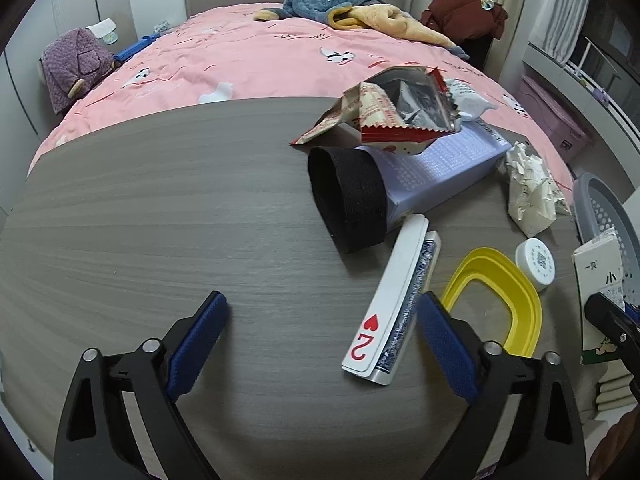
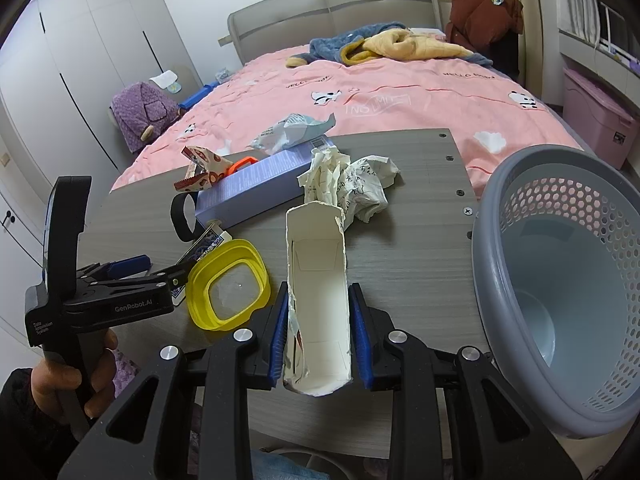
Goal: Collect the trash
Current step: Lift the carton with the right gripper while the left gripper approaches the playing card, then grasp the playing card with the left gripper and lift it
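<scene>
Right wrist view shows the right gripper (image 2: 318, 334) clamped on a torn white carton (image 2: 316, 292), both pads pressed against its side walls, with the carton's open end pointing forward over the table (image 2: 400, 248). The grey perforated basket (image 2: 560, 280) stands just to the right of the carton, its mouth tilted toward the gripper. The step in hand appears to be carrying the carton to the basket; the next move calls for swinging right over the rim, then releasing. The left gripper (image 1: 320, 344) sits with jaws wide apart, holding nothing, above bare tabletop. Crumpled paper (image 2: 352, 184) and a snack wrapper (image 1: 396, 112) remain on the table, uncollected
</scene>
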The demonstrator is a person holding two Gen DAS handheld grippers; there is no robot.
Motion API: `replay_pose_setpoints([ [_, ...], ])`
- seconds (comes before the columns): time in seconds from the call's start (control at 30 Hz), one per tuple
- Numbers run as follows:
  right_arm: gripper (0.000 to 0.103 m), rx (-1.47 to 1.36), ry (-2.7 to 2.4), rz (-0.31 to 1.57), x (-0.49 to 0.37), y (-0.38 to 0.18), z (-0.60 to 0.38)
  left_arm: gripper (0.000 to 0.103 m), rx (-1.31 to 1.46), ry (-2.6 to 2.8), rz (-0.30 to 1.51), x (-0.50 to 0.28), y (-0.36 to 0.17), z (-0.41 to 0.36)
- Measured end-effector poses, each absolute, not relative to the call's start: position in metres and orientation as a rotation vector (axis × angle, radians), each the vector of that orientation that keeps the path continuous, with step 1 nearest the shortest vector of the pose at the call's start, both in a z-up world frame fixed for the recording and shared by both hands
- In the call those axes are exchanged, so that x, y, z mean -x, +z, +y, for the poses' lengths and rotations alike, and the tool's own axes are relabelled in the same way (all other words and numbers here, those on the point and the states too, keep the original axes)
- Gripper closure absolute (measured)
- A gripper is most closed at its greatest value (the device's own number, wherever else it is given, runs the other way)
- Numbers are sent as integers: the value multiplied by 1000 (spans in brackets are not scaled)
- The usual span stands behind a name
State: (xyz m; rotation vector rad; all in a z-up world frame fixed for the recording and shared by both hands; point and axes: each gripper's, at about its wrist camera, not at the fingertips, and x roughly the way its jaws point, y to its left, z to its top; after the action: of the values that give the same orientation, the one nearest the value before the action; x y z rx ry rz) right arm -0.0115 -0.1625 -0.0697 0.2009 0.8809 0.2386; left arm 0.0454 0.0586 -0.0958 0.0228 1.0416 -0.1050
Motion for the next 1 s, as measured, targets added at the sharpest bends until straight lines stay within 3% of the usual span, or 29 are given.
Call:
replay_pose_setpoints([
  [0.07, 75, -201, 237, 882, 12, -69, -163, 45, -52, -124, 1028, -44, -93, 55],
  [0.13, 75, -200, 236, 883, 12, -68, -163, 59, -85, -128, 1025, -42, -92, 51],
  [0.27, 75, -201, 237, 884, 12, -68, -163, 73, -65, -155, 1023, -39, -90, 51],
  [0.57, 75, -200, 235, 876, 14, -67, -163, 88, -26, -193, 1004, -36, -81, 53],
  [1.0, 75, -209, 233, 862, 18, -61, -166, 89, -11, -223, 976, -16, -63, 53],
])
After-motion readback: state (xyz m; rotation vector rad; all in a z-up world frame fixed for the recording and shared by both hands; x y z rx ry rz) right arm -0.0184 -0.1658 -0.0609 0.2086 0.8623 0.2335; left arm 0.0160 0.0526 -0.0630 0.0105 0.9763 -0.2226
